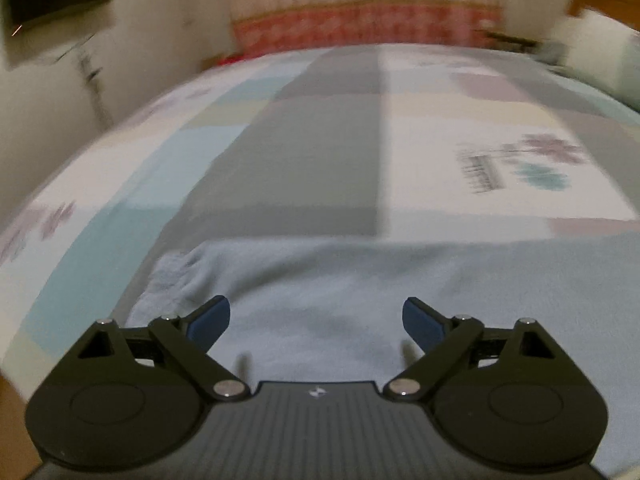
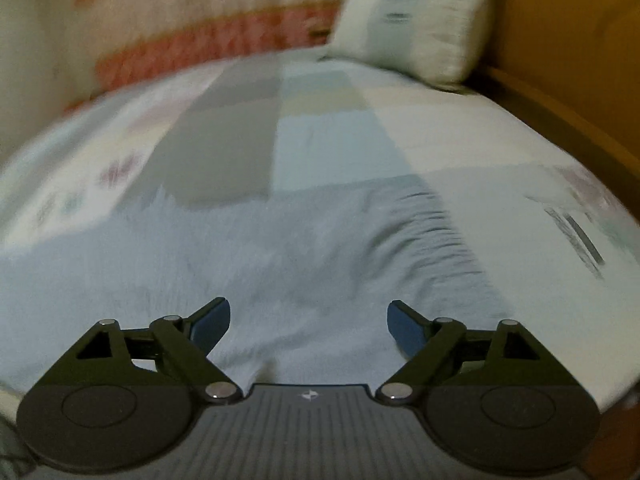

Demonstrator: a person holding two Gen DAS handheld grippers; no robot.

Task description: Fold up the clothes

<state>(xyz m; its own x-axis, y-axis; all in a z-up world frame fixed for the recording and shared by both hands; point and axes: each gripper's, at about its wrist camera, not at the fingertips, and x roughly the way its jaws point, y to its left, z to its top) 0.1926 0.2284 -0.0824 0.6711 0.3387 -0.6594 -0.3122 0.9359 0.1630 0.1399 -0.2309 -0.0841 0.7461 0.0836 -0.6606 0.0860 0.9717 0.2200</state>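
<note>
Both pairs of jaws stand wide apart with nothing between them: the left gripper (image 1: pixel 318 318) and the right gripper (image 2: pixel 309 320) each hang over a pale blue garment (image 1: pixel 328 308) with their blue pads (image 1: pixel 212 318) clear of the cloth. That empty, spread stance over the fabric suits either a release or a fresh reach for an edge; which of the two it is, the blurred views do not settle.

Outward from the jaws, the garment lies spread on the near part of the bed, across a patchwork bedsheet (image 1: pixel 320 152) of grey, pale blue and cream blocks with small flower prints. In the left wrist view its far edge runs fairly straight from left to right, and a crumpled bit sits at the near left, possibly a cuff or collar. In the right wrist view the cloth looks soft and fleecy, with a band of fine wrinkles toward the right edge, so it is not yet smooth.

Farther off, a pillow (image 2: pixel 416 20) leans at the far right against a wooden bed frame (image 2: pixel 560 60)
</note>
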